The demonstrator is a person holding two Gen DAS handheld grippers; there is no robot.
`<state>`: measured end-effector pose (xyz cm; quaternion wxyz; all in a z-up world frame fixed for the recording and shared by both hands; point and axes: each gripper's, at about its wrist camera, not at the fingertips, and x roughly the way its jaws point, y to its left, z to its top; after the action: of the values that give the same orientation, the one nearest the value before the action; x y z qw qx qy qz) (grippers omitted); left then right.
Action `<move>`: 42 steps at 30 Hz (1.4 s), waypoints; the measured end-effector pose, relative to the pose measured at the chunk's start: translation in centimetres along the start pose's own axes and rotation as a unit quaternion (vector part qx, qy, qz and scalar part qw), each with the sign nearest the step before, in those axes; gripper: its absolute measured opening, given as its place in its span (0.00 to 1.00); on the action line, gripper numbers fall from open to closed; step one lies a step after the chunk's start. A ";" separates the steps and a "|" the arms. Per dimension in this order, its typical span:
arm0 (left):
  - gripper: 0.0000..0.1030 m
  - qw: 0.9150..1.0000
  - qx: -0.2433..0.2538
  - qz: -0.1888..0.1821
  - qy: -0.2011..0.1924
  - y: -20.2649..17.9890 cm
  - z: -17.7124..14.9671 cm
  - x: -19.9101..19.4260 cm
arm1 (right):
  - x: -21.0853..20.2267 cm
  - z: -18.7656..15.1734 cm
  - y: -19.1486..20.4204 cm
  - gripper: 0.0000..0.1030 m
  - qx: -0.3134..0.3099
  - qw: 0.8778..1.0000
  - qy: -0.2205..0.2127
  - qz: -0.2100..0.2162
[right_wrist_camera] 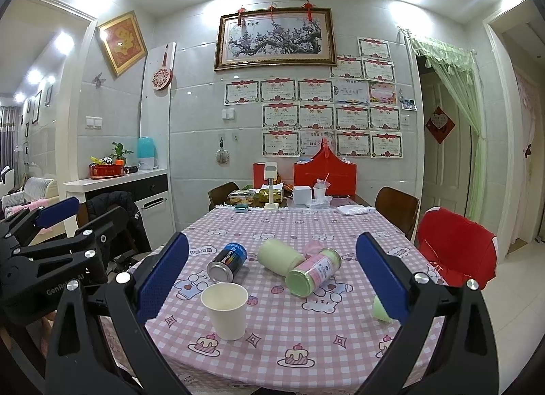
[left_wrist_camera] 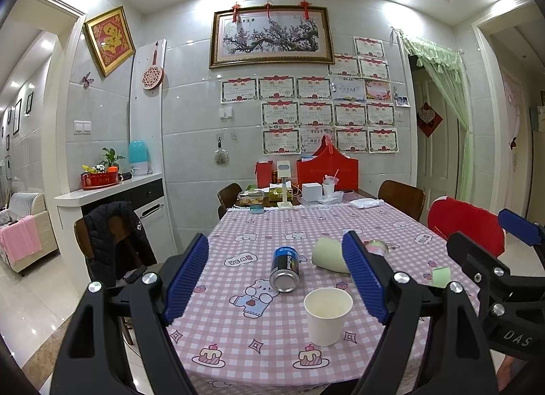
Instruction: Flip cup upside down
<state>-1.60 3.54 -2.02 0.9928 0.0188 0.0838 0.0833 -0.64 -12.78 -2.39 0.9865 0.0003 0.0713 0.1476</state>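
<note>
Here, two claws, both wide open and holding nothing. Left gripper [left_wrist_camera: 276, 275] up above the near end of the table [left_wrist_camera: 238, 333], blue pads [left_wrist_camera: 186, 272] far apart. Right gripper [right_wrist_camera: 272, 279] the same, pads [right_wrist_camera: 163, 279] spread wide, nothing between them but air. In the left wrist view, part of the right gripper showing at the far right side.

Closest to the claws, the paper cup [right_wrist_camera: 225, 310], white, standing upright on the pink checked cloth, mouth facing up, nothing seen inside. Not touched by any claw. Near the front edge of the table, between two little cake pictures on the cloth.

Just behind the cup, a dark can [right_wrist_camera: 227, 262] lying on its side, shiny end toward the cup, close but apart. Right of the cup and a bit behind, a pink and green jar [right_wrist_camera: 314, 271] lying on its side too. Behind the jar and touching it, a pale green bottle [right_wrist_camera: 280, 256], also lying down. Right of the cup, near the table's edge, a small green lid [right_wrist_camera: 379, 309], partly hidden by a pad.

Far behind the cup, at the other end of the table, a red box [right_wrist_camera: 325, 173], a small white box [right_wrist_camera: 302, 194] and food tubs.
</note>
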 end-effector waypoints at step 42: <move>0.77 1.000 0.004 0.000 0.004 0.3 -1.0 0.5 | 0.3 0.0 0.2 0.92 -0.004 1.000 0.006 0.001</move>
<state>-1.30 3.92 -3.04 0.9924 0.0223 0.0881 0.0832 -0.44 -12.51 -2.47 0.9858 -0.0045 0.0770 0.1492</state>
